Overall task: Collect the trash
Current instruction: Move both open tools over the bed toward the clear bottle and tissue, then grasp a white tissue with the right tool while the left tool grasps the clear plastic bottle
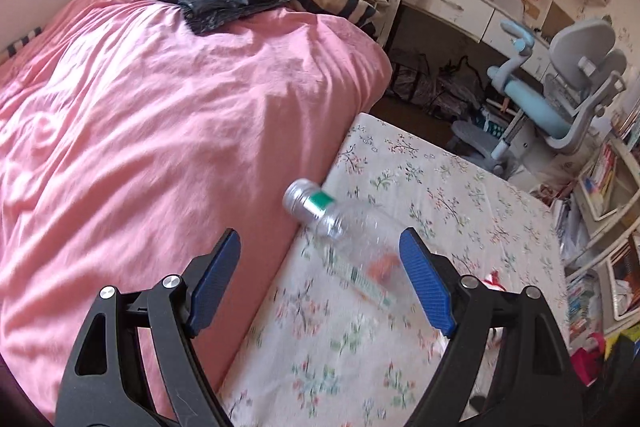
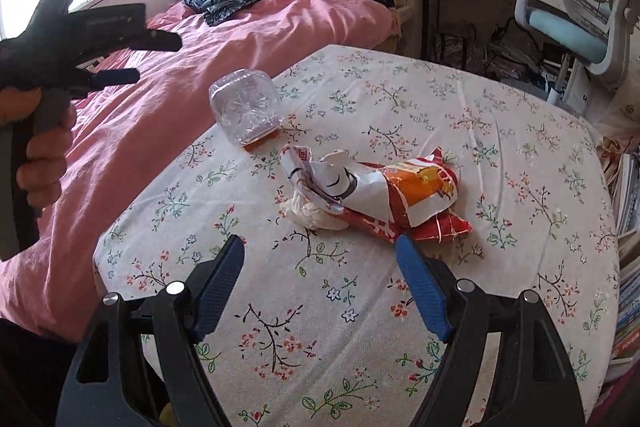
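While both tools hang wide and empty, we judge the reach-in step underway; our left gripper (image 1: pixel 320 267) frames the clear bottle (image 1: pixel 340 227) lying on the floral sheet (image 1: pixel 440 187); our right gripper (image 2: pixel 320 267) faces the crumpled wrapper (image 2: pixel 380 191); next, we lower and close.

Left gripper (image 1: pixel 320 259) and right gripper (image 2: pixel 320 261) both stood wide open, empty, angled downward; a hand (image 2: pixel 44 155) gripped the left handle.

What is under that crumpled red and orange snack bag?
A wad of white tissue pokes out from beneath the snack bag, both lying on the flowered sheet. Anything further under the bag is hidden.
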